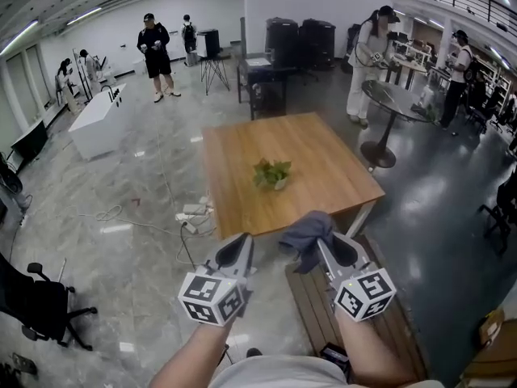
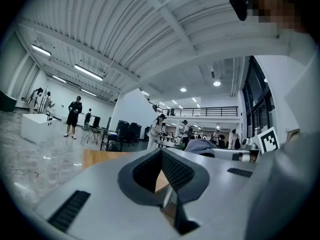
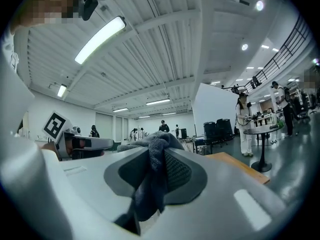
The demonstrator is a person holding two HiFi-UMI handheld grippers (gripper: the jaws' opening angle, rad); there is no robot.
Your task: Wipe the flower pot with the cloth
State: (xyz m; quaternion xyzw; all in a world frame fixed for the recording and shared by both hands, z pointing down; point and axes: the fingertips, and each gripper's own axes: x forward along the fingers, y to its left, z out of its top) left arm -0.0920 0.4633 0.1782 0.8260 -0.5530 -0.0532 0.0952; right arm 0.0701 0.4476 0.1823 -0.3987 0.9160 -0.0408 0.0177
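A small flower pot (image 1: 273, 175) with green leaves stands near the middle of the square wooden table (image 1: 323, 148) in the head view. My right gripper (image 1: 321, 242) is shut on a grey-blue cloth (image 1: 307, 237) and is held short of the table's near edge. The same cloth (image 3: 154, 179) hangs bunched between its jaws in the right gripper view. My left gripper (image 1: 244, 245) hovers beside it, shut with nothing held; its jaws meet at the tip (image 2: 161, 151). The pot is hidden in both gripper views.
A wooden bench (image 1: 323, 305) lies just before the table. A power strip and cables (image 1: 194, 212) trail on the floor at the table's left corner. A round black table (image 1: 396, 103) and several people stand beyond. An office chair (image 1: 40, 305) sits at the left.
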